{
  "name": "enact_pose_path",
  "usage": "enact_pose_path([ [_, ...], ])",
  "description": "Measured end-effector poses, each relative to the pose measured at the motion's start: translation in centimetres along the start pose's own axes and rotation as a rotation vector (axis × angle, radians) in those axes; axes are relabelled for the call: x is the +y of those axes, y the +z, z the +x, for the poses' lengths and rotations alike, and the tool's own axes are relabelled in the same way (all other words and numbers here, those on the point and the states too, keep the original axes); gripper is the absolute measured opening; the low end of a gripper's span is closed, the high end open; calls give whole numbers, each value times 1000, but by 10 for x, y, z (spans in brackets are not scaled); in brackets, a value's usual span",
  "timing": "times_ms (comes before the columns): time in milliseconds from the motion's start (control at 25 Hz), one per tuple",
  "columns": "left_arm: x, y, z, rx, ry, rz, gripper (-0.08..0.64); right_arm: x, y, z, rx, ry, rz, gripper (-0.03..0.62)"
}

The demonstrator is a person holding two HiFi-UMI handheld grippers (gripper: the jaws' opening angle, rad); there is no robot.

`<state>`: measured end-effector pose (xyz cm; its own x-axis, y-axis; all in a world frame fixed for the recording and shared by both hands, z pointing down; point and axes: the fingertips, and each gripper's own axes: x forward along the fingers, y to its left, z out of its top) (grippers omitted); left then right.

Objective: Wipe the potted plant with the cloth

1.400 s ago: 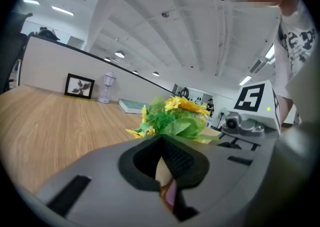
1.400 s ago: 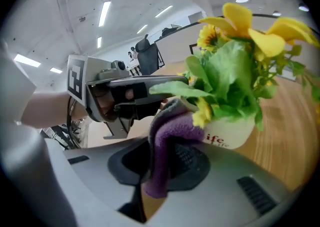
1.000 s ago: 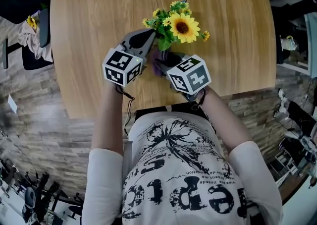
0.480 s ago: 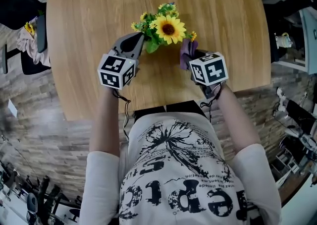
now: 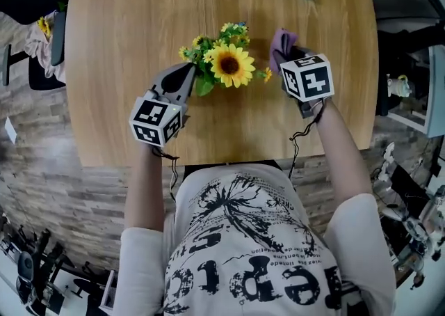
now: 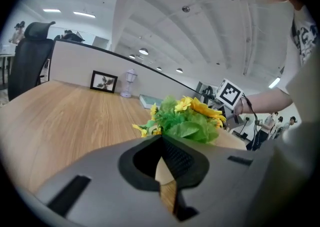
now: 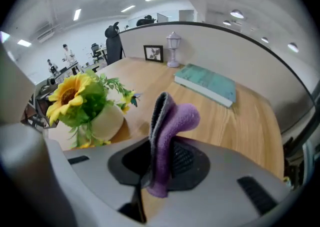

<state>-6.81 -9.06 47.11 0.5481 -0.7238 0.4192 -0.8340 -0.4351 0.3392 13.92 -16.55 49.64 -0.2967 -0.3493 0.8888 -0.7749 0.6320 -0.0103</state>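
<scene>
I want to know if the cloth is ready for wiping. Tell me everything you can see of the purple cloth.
The cloth is a small purple piece, fuzzy like terry or microfibre, with a grey ribbed edge on one side. It is folded and pinched between the jaws of the right gripper, standing up out of them with its free end curling over. It is held above the table, beside the potted plant and apart from it; only the gripper touches it.
</scene>
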Motion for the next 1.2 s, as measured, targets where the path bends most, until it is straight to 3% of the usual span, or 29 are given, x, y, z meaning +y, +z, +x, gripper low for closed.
enact_pose_path([
  [360,1,-1,1,-15,69,-69,2,5,115,36,-94,51,-268,75],
  [600,3,-3,0,-23,95,-107,2,66,170,58,-177,224,-475,75],
  [720,3,-1,0,-25,104,-117,2,101,172,65,-157,324,-594,75],
  [880,4,-5,2,-23,112,-127,2,142,142,75,-83,484,-800,75],
  [1200,8,2,3,-48,158,-140,2,162,122,73,52,663,-935,72],
])
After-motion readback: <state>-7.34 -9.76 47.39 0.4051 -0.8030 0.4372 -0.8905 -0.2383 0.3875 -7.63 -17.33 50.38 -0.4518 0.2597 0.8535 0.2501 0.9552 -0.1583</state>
